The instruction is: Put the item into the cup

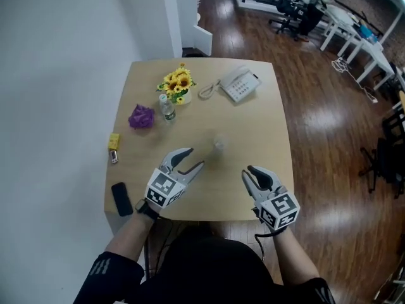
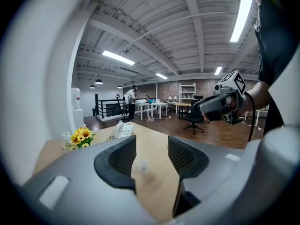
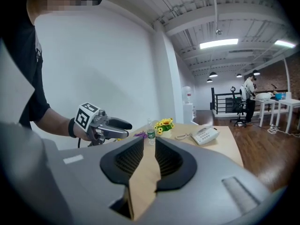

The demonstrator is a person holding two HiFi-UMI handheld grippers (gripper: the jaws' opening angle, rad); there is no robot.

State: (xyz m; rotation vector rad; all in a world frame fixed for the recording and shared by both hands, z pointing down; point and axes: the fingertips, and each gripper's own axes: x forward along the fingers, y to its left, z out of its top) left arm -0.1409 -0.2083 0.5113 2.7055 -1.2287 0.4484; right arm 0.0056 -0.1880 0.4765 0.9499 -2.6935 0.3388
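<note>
Hovering over the near edge of the counter [image 1: 266, 113], the left claw [image 1: 195, 158] has its jaws wide apart with nothing in them. The right claw [image 1: 248, 173], to its right, stands only narrowly apart and is empty too.

Just beyond the left claw's tips, mid-counter, stands the cup [image 1: 219, 144]. It is clear and so faint against the wood that I cannot tell whether anything lies in it. That faintness is the main risk: a claw swinging low across the middle could clip the rim and tip or skid so light a thing.

Which thing is meant for the cup I cannot tell. The likely ones lie well apart from it, on the left side. The black bar [image 1: 122, 199] sits near the left edge, so a push from the wrong side could slide it off. The yellow block [image 1: 114, 140] is small, and wide jaws might nudge it away instead of closing on it.

Farther back, the purple wad [image 1: 141, 116] lies just beside the bottle [image 1: 167, 108], so a careless reach there could knock the bottle over. The flowers [image 1: 178, 83] and phone [image 1: 239, 84] stand out of the way.
</note>
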